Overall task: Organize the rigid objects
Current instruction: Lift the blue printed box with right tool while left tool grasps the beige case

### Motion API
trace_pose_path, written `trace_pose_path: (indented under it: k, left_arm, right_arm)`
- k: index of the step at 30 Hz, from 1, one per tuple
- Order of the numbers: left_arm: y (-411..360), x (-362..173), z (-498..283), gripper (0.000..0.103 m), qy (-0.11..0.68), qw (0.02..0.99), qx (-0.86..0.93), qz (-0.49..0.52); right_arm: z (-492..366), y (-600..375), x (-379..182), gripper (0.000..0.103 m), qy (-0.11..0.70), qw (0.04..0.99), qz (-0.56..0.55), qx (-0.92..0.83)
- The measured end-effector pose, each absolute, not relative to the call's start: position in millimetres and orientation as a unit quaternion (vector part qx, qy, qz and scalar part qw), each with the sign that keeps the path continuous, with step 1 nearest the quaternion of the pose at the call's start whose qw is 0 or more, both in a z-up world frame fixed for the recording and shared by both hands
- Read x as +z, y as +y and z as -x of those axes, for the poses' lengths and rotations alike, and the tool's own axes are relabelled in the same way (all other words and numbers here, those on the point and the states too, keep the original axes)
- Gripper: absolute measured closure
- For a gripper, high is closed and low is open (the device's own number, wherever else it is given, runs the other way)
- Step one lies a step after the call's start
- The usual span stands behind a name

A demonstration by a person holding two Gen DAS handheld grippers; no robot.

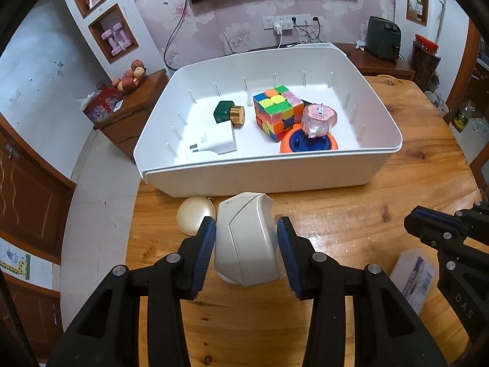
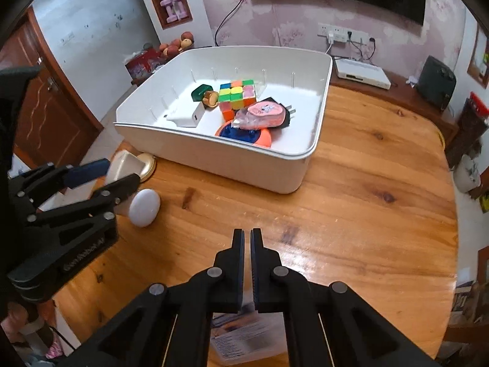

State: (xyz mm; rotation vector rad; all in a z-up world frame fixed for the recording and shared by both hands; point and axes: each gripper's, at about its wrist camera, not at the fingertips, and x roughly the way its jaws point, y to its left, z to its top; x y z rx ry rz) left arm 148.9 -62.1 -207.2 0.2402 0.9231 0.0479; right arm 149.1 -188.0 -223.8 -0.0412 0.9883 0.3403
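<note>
My left gripper (image 1: 246, 244) is closed around a white angular device (image 1: 246, 238) with a rounded end, on the wooden table just in front of the white bin (image 1: 259, 177). In the right wrist view the same device (image 2: 139, 198) sits between the left gripper's fingers (image 2: 122, 183). The bin holds a colour cube (image 1: 276, 111), a green bottle with a gold cap (image 1: 229, 112), a white plug adapter (image 1: 214, 145), a pink tape roll (image 1: 319, 119) and an orange-blue disc (image 1: 308, 143). My right gripper (image 2: 247, 263) is shut and empty, low over the table.
A cream round compact (image 1: 195, 217) lies left of the held device, against the bin's front wall. A clear plastic box with a label (image 2: 244, 336) lies under my right gripper. The table (image 2: 366, 214) extends to the right of the bin. Cabinets and a TV stand behind.
</note>
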Motion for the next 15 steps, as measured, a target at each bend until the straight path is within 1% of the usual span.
trace_pose_path:
  k: [2,4,5,6,7,8,12,15]
  left_arm:
    - [-62,-207,-149,0.058,0.445,0.888,0.023,-0.116]
    - [-62,-209,-151,0.058,0.448,0.886,0.022,-0.116]
    - [-62,-210,-151,0.058,0.450,0.885,0.021,-0.117]
    - [-62,-212,-152,0.058,0.452,0.884,0.021,-0.117]
    - [-62,-214,-152,0.058,0.454,0.883,0.020,-0.117]
    - [-62,-215,-152,0.058,0.456,0.882,0.020,-0.117]
    - [-63,-221,-153,0.058,0.462,0.879,0.018,-0.119]
    - [-64,-223,-153,0.058,0.464,0.878,0.017,-0.119]
  right_arm:
    - [-150,-191,-225,0.098,0.475,0.866,0.016,0.155]
    - [-151,-196,-229,0.092,0.490,0.858,0.005,0.154]
    - [-150,-198,-232,0.074,0.497,0.855,0.003,0.151]
    - [-147,-201,-233,0.046,0.499,0.855,0.005,0.144]
    - [-141,-205,-235,0.036,0.494,0.859,0.009,0.133]
    - [-135,-208,-236,0.028,0.486,0.864,0.012,0.130]
    - [-115,-215,-251,0.026,0.495,0.855,0.012,0.154]
    - [-108,-215,-266,0.025,0.513,0.843,0.033,0.159]
